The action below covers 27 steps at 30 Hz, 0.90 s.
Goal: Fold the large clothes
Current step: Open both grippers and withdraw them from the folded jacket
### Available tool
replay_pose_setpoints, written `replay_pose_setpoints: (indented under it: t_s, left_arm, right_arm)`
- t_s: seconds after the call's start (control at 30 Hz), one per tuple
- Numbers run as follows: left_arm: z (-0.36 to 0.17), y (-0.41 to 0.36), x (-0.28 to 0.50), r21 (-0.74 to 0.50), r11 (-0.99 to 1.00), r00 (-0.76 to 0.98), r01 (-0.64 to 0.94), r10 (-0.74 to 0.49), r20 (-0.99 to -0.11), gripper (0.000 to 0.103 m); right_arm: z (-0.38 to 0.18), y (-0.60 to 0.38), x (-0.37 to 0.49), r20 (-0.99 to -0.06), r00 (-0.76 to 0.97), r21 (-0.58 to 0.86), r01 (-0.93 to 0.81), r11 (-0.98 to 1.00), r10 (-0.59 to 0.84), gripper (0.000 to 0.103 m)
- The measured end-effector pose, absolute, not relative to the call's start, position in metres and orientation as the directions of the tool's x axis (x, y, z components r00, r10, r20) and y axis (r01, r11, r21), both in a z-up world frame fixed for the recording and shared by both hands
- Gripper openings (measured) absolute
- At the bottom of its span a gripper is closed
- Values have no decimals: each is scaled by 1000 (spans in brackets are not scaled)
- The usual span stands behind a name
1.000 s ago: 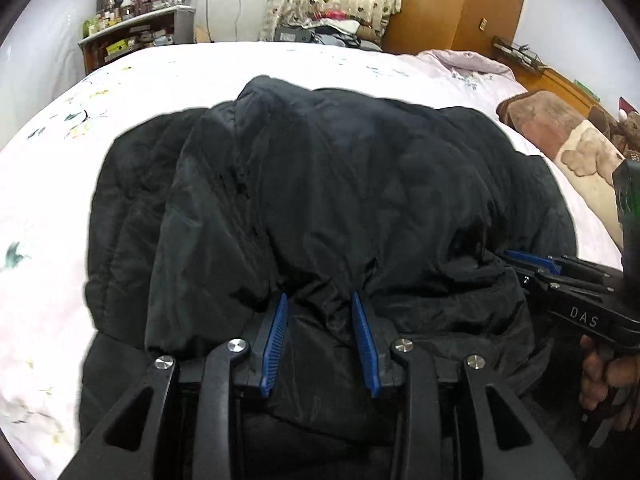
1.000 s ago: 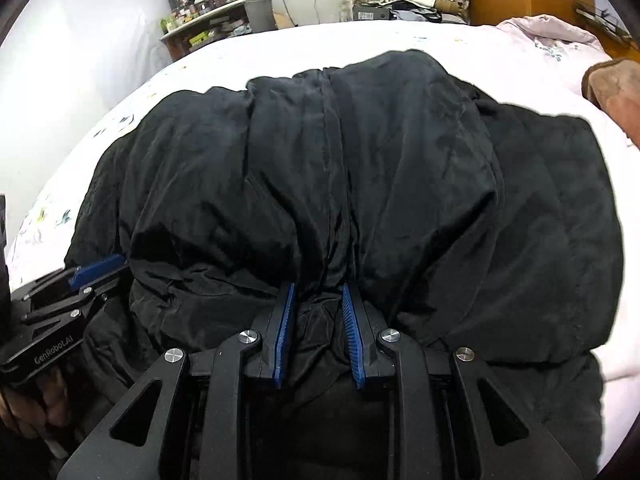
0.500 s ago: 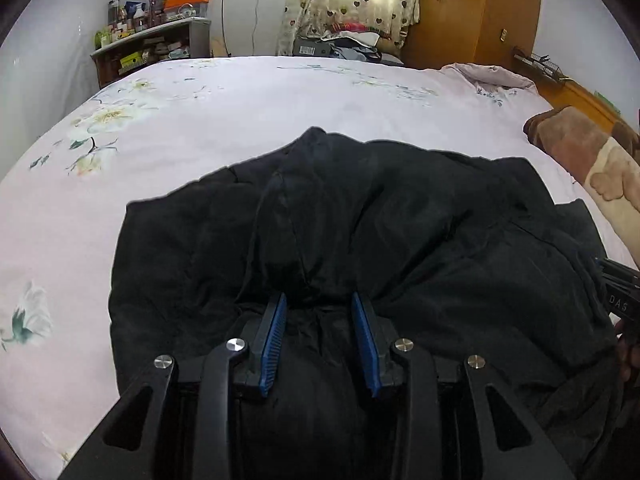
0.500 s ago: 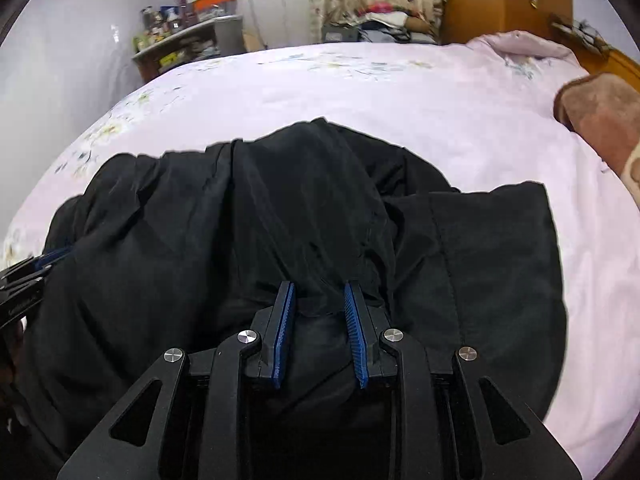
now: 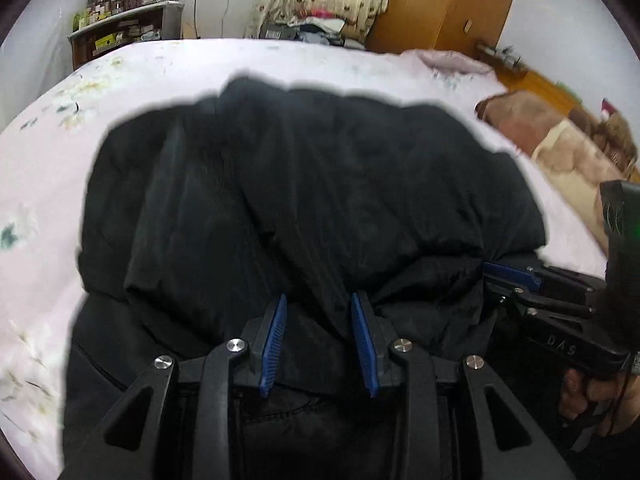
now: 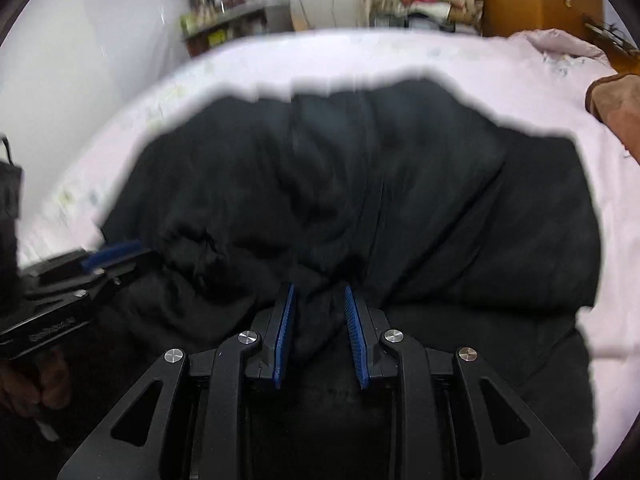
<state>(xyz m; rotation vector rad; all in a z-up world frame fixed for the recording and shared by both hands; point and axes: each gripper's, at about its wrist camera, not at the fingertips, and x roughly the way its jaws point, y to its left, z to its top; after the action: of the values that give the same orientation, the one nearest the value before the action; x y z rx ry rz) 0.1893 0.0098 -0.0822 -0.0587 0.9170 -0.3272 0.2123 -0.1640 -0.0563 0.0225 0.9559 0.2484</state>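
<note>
I'm angling both down | left gripper [image 5: 318, 312] pinching black jacket [image 5: 304, 192] hem; right gripper [image 6: 319, 304] pinching it alongside

Two close wrist views, angled down over one shared black garment [image 5: 312, 200].

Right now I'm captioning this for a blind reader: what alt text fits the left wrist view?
The left tongs pinch a bunched fold of a large black jacket spread on a pale floral bedsheet. At the right edge, the right tongs, held in a hand, grip the same garment. A shelf, curtains and a wooden wardrobe stand behind.
</note>
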Motion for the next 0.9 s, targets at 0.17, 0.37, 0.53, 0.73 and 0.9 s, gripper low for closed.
replay_pose_setpoints:
  t_s: [0.17,0.37,0.53,0.73,0.9]
  left_arm:
    - [-90,3,191,-144,958,579,250,-267,-770,37]
    - [-82,-3,191,-118,962,572,247,-243,-783,37]
    - [-47,2,172,-129,965,572,231,-241,-784,36]
    - [-19,13,119,-114,965,602,235,-236,-763,36]
    - [-7,26,81,-107,972,617,210,-217,-757,38]
  right_arm:
    - [-73,-167,221,-817,530,156,-179,971,229,26]
    - [-74,-164,225,-830,524,122,-168,978,193,26]
    - [-39,-153,191,-820,550,97,-137,986,157,26]
    - [3,-158,130,-777,611,92,-126,988,150,36]
    - [19,-164,84,-761,635,79,-114,990,134,36]
